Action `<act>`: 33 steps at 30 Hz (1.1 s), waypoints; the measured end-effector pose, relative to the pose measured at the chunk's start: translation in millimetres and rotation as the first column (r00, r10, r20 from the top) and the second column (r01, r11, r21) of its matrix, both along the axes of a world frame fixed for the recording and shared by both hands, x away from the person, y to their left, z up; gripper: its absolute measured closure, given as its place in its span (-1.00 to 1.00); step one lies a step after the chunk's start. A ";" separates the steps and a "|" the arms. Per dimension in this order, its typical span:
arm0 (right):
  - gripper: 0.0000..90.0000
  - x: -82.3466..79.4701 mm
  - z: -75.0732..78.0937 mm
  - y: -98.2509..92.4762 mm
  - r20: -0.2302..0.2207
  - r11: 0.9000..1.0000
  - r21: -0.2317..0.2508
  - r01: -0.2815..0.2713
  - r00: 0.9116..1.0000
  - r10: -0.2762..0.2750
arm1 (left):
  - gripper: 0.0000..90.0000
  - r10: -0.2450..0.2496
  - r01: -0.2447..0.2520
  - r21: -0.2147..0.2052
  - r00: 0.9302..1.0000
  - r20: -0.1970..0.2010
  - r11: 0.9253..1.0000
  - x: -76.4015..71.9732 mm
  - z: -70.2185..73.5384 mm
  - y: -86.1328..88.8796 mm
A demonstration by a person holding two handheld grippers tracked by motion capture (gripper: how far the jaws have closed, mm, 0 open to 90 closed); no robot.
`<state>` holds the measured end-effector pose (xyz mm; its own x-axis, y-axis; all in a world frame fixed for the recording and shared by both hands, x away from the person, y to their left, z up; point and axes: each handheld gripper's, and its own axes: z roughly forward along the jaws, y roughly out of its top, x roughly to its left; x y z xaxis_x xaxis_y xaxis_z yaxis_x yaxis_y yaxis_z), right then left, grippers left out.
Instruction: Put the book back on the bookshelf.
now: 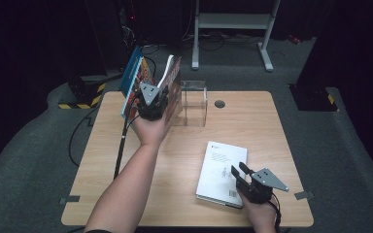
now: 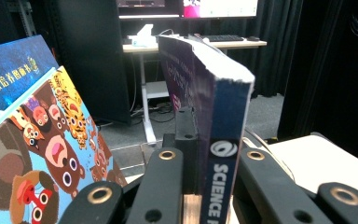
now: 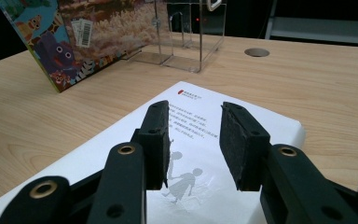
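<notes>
In the high view the left hand-held gripper point(image 1: 151, 99) sits in the upper left of the frame, over the far left corner of the pale wooden bench point(image 1: 184, 194), pinching a thick blue-spined book point(image 1: 174, 77) that stands on edge among leaning books. Just right of it stands a clear acrylic book holder point(image 1: 194, 102). The left gripper view gives what the high view cannot: the spine point(image 2: 221, 154) reads "SCIENCE" in white letters, and both black jaws press flat on the two covers. At that frame's left a picture book with cartoon monkeys on its cover point(image 2: 51, 154) leans, with a dark blue book bearing gold characters point(image 2: 9, 79) behind it.

The right hand-held gripper point(image 1: 240, 174) hovers at the lower right of the high view over a white paperback book lying flat point(image 1: 221, 172). The right gripper view shows its jaws spread apart with nothing between the pads; the white cover point(image 3: 200, 154) below carries small print and a grey drawing of two figures. At that frame's upper left a colourful book with a barcode sticker leans point(image 3: 74, 42).

Count: two grippers, one clear holder, one flat white book, at least three upright or leaning books.
</notes>
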<state>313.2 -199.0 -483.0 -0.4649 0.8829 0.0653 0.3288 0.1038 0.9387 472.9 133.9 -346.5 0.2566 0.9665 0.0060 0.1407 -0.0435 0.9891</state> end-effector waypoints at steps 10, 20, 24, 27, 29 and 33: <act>0.39 0.8 1.2 -0.9 -0.005 1.000 0.020 -0.006 1.000 0.006 | 0.86 0.015 -0.015 -0.001 1.000 -0.006 1.000 12.0 -6.0 -4.4; 0.39 3.8 -1.6 -2.2 -0.025 1.000 0.008 -0.010 1.000 0.010 | 0.86 0.035 -0.035 -0.001 0.999 -0.009 0.999 28.2 -12.9 -8.6; 0.38 4.1 -2.2 -2.4 -0.028 1.000 0.010 -0.013 1.000 0.013 | 0.86 0.038 -0.038 0.002 0.999 -0.008 0.999 32.2 -13.6 -9.0; 0.38 3.7 -1.9 -2.8 -0.025 1.000 0.016 -0.014 1.000 0.014 | 0.86 0.044 -0.044 -0.007 0.999 -0.007 0.999 35.5 -13.8 -9.8; 0.39 3.8 -2.0 -3.3 -0.026 1.000 0.017 -0.014 1.000 0.014 | 0.86 0.042 -0.042 -0.013 0.999 -0.005 0.999 36.8 -14.2 -10.6; 0.38 3.4 -2.2 -3.7 -0.030 1.000 0.015 -0.012 0.999 0.013 | 0.87 0.041 -0.041 -0.017 0.999 -0.002 0.999 38.6 -16.1 -14.1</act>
